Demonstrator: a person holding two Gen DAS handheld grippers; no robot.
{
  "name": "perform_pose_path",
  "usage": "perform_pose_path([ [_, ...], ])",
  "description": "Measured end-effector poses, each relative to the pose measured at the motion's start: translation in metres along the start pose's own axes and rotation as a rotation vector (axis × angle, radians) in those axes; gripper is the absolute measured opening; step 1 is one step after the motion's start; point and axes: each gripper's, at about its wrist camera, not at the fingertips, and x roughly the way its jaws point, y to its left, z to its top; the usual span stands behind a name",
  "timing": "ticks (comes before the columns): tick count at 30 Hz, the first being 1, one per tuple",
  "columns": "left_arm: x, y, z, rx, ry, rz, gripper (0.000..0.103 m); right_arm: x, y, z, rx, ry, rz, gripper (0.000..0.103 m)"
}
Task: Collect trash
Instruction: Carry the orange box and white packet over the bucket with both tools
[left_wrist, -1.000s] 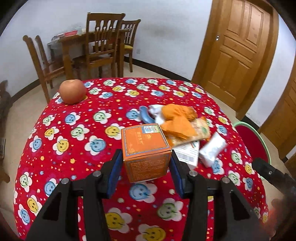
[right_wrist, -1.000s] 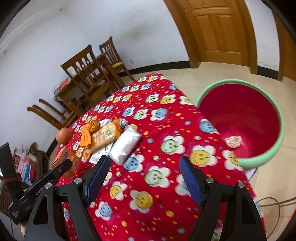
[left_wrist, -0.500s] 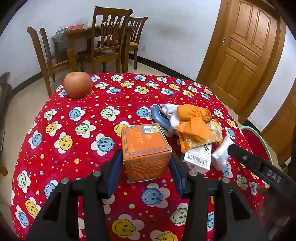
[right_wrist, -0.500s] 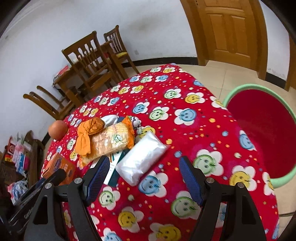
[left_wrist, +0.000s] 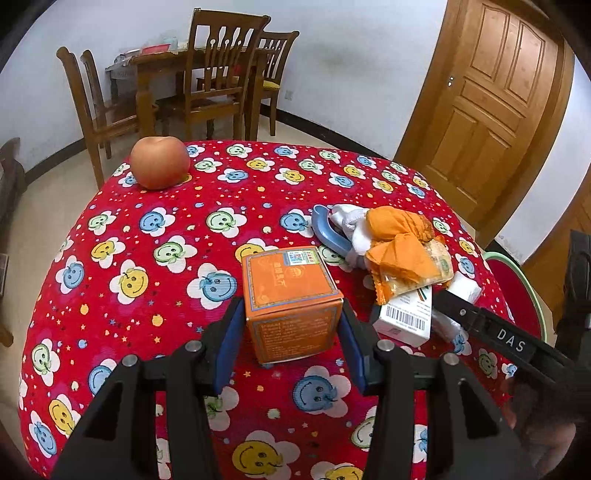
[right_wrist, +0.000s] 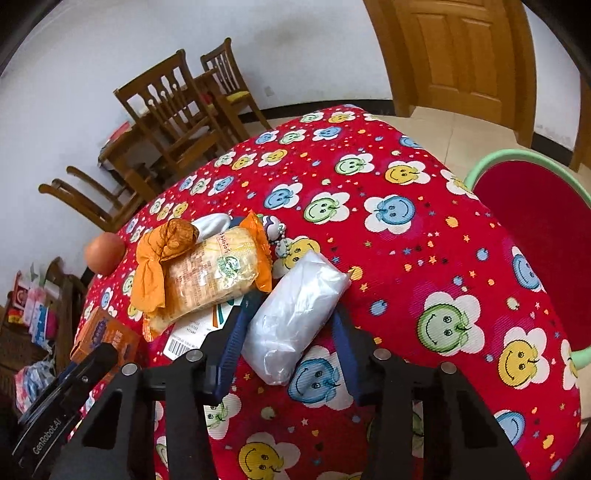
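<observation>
Left wrist view: the left tool is gripping an orange box, its blue pads pressing on both side faces. The box is standing on the desk, which is wearing a red cloth with smiley flowers. The lid is showing a blue-and-green sticker and small print too fine to read. To the right a heap is lying: a blue dish, a white cloth, an orange rag, a biscuit pack and a white carton bearing a barcode. The right tool's arm is crossing the lower right with "DAS" reading on it. An apple is sitting at the far left corner, well apart. A red bin with a green rim is peeking past the desk's right edge.

Right wrist view: the right tool has just been closing, and a white plastic pack is lying between its pads, which are touching both sides. The pack is crinkled, glossy and soft-looking, lying on the desk just beside the biscuit pack, whose clear wrapper is showing a green round logo and orange ends. The rag is draping over its left end. The carton is showing its barcode beneath. The left tool's arm is reading "GenRobot.AI" at lower left, beside the box. The bin is standing to the right.
</observation>
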Motion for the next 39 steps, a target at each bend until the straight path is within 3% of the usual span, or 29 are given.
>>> perform_pose_path([
  [7,-0.006,-0.001,-0.001,0.001,-0.007,-0.003,0.05,-0.01,0.0,-0.004,-0.02,-0.011,-0.006,0.042],
  [16,-0.02,-0.011,-0.002,0.015,-0.024,-0.029,0.05,-0.052,-0.006,-0.01,-0.038,-0.088,-0.002,0.042],
  [25,-0.037,-0.041,-0.001,0.067,-0.035,-0.096,0.05,-0.092,-0.025,-0.015,-0.01,-0.146,0.003,0.042],
  [39,-0.044,-0.107,0.005,0.17,-0.014,-0.216,0.05,-0.144,-0.083,-0.017,0.082,-0.242,-0.059,0.042],
])
